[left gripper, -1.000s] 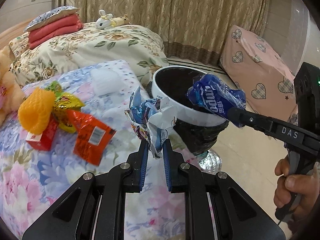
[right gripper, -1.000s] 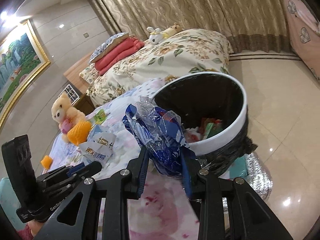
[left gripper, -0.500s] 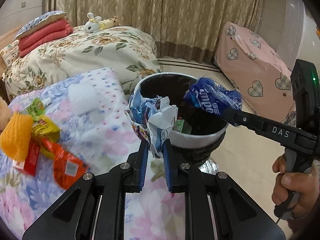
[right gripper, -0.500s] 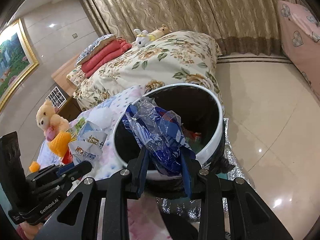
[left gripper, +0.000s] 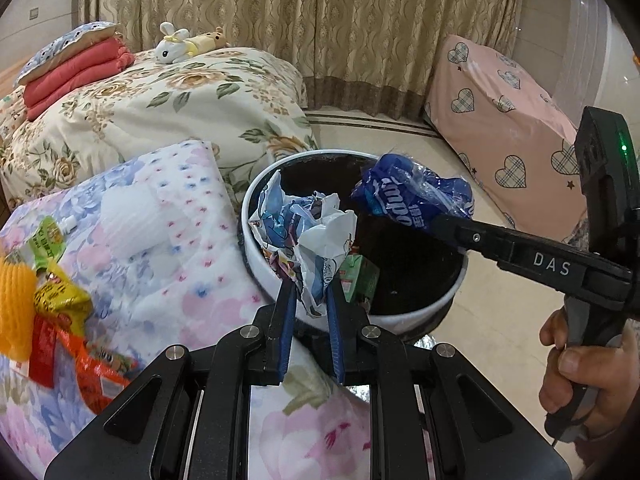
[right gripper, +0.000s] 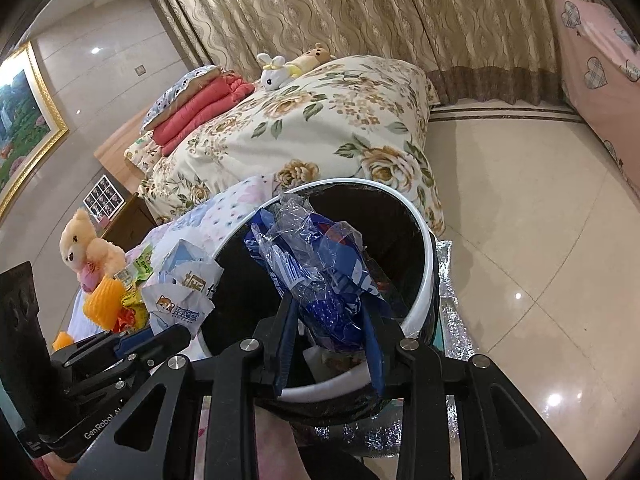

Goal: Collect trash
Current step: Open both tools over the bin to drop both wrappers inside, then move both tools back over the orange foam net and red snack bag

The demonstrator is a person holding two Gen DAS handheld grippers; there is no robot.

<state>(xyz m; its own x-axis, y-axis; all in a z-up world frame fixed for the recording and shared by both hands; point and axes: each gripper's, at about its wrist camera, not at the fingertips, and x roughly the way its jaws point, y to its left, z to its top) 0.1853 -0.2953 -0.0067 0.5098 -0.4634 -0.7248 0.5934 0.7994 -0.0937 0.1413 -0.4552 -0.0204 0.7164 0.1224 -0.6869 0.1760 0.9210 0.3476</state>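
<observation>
On the far left of the flowery bed lie an orange foam net, a yellow snack bag and a red wrapper; their print is too blurred to read. The left hand-held gripper is clamped on a crumpled white and blue wrapper, held just over the near rim of the white trash bin. A green carton lies inside the bin. The right hand-held gripper, marked "DAS", is clamped on a blue plastic bag above the bin's mouth. A hand grips its handle at the far right.
</observation>
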